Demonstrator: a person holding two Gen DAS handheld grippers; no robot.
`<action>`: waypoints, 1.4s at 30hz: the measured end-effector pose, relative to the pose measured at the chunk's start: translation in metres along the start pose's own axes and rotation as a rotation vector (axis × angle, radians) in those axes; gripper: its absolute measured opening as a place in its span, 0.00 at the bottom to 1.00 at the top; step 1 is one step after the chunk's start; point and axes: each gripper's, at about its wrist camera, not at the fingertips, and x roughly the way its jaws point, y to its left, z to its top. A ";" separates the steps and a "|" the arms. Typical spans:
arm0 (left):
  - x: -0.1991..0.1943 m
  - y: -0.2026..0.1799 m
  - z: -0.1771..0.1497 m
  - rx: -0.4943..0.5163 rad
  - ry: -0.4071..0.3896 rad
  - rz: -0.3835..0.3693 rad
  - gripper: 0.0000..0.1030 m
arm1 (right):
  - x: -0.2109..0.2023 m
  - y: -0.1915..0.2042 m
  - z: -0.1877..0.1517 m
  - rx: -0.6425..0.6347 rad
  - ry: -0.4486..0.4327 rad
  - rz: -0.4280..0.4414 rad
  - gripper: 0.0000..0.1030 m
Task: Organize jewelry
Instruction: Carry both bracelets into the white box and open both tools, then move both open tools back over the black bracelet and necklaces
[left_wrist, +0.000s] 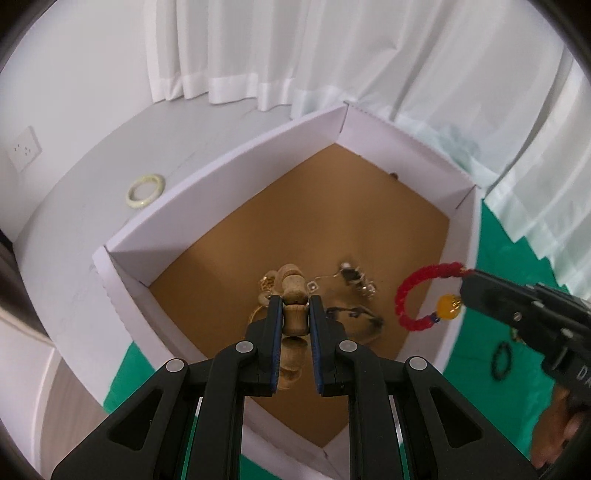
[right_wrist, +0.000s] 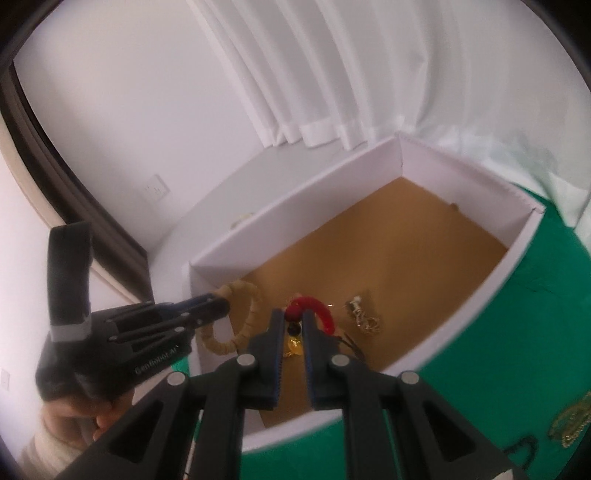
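Note:
A white box (left_wrist: 236, 162) with a brown floor holds several small jewelry pieces (left_wrist: 356, 282). My left gripper (left_wrist: 295, 301) is shut on a wooden bead bracelet (left_wrist: 293, 288) and holds it above the box floor; it also shows in the right wrist view (right_wrist: 245, 317). My right gripper (right_wrist: 293, 314) is shut on a red braided bracelet (right_wrist: 319, 310) with a yellow bead, held over the box's right side. In the left wrist view the red bracelet (left_wrist: 410, 291) hangs from the right gripper (left_wrist: 467, 280).
The box (right_wrist: 524, 236) stands on a green cloth (right_wrist: 517, 332). A pale jade bangle (left_wrist: 145, 190) lies on the white surface left of the box. A dark bracelet (left_wrist: 501, 360) and a gold chain (right_wrist: 570, 421) lie on the cloth to the right. White curtains hang behind.

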 end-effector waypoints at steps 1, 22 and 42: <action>0.003 0.000 -0.001 0.000 -0.002 0.003 0.12 | 0.006 0.001 -0.002 0.002 0.001 0.010 0.12; -0.083 -0.080 -0.076 0.139 -0.171 -0.105 0.89 | -0.112 -0.029 -0.084 0.023 -0.192 -0.291 0.68; -0.087 -0.212 -0.204 0.346 -0.087 -0.260 0.91 | -0.236 -0.082 -0.232 0.165 -0.262 -0.595 0.68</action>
